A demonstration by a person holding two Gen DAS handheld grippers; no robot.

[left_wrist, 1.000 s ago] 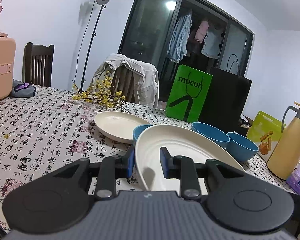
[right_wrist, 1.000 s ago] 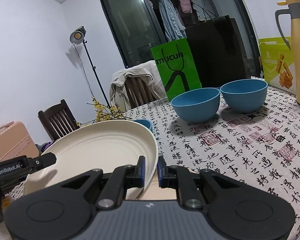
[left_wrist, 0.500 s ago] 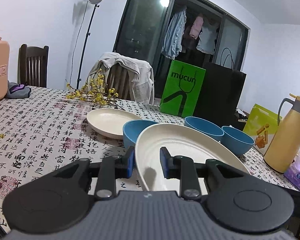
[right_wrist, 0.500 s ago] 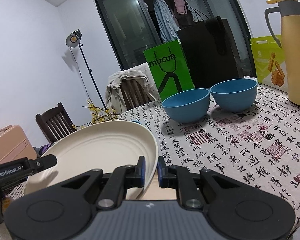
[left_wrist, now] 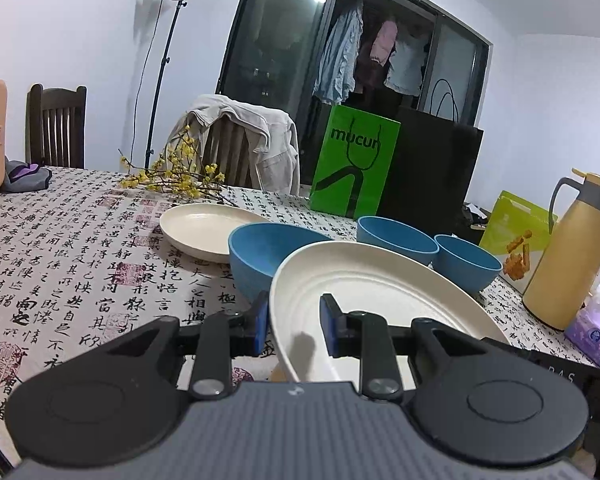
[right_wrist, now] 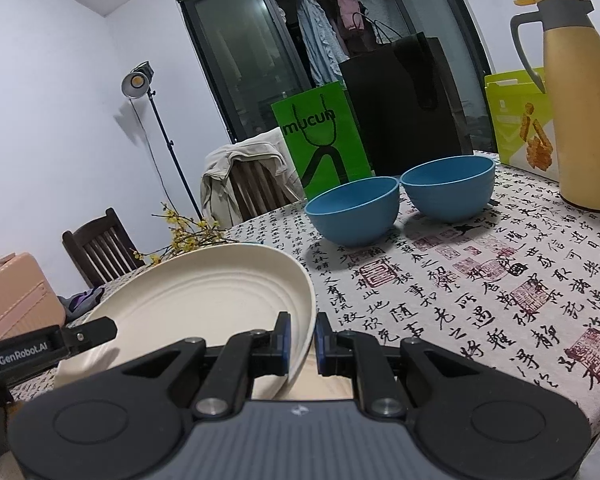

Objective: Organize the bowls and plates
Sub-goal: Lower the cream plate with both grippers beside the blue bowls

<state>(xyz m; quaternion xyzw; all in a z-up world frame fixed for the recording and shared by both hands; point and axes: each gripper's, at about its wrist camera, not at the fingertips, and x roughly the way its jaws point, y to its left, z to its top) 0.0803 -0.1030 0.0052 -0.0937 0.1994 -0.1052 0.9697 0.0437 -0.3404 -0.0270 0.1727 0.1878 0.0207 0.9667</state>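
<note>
Cream plate held tilted above table edge. Right gripper pads clamped on its rim; left gripper jaws apart, straddling opposite rim. Blue bowl just behind, second plate beyond, on tablecloth.

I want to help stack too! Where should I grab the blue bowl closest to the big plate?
Probably pinch the rim of the bowl on its left side, one finger inside and one outside. The rim is thin and the bowl stands upright and open. Its right side sits behind the held plate, so that way looks blocked.
</note>
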